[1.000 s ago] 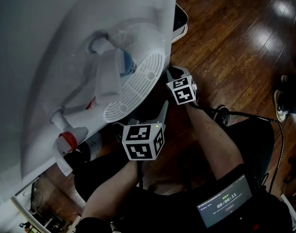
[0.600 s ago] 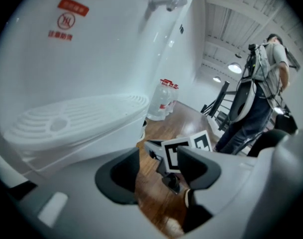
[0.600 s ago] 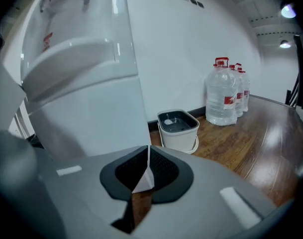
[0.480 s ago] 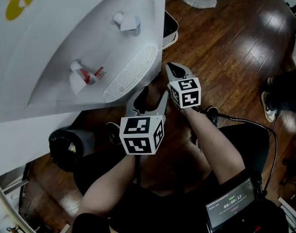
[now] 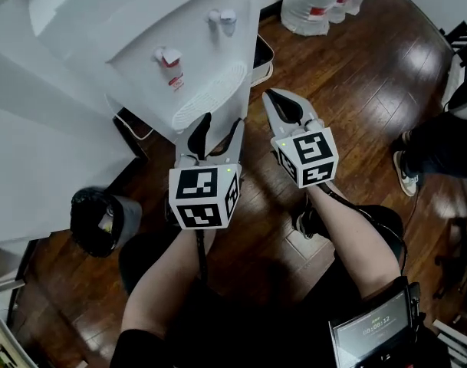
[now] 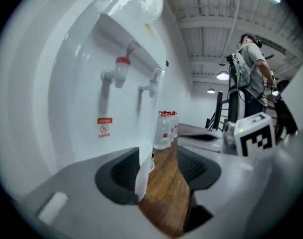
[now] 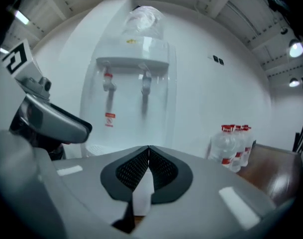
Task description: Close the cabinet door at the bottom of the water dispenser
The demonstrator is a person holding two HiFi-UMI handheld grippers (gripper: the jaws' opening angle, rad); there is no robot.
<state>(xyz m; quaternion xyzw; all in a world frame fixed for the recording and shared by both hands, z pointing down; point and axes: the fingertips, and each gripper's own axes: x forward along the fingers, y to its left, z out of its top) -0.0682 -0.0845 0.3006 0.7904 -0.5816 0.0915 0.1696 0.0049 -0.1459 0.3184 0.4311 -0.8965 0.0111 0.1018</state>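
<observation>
The water dispenser (image 5: 103, 21) stands at the far left, white, with a red-capped tap (image 5: 169, 56) and a second tap (image 5: 221, 18) above a ribbed drip tray (image 5: 210, 98). Its bottom cabinet door shows clearly in no view, so whether it is shut cannot be told. On the floor near the dispenser's left side sits a black-lined bin (image 5: 99, 221).

Right of the bin, the left forearm (image 5: 160, 290) reaches forward from the near edge. The left gripper (image 5: 218, 129) is held up, pointing at the dispenser's front just short of the drip tray. Its jaws stand partly spread and grip nothing; only the floor and the dispenser's edge show through the gap.

The right forearm (image 5: 352, 236) runs alongside. The right gripper (image 5: 273, 98) sits a little farther forward, near the dispenser's right corner. Its jaws have just been closing and are pressed pad to pad with nothing between.

The floor (image 5: 356, 75) is dark, glossy wood planks. Several large water bottles (image 5: 325, 2) with red labels stand at the far right against a white wall. Another person's shoe (image 5: 406, 175) shows at the right edge. The ceiling has white beams and lamps.
</observation>
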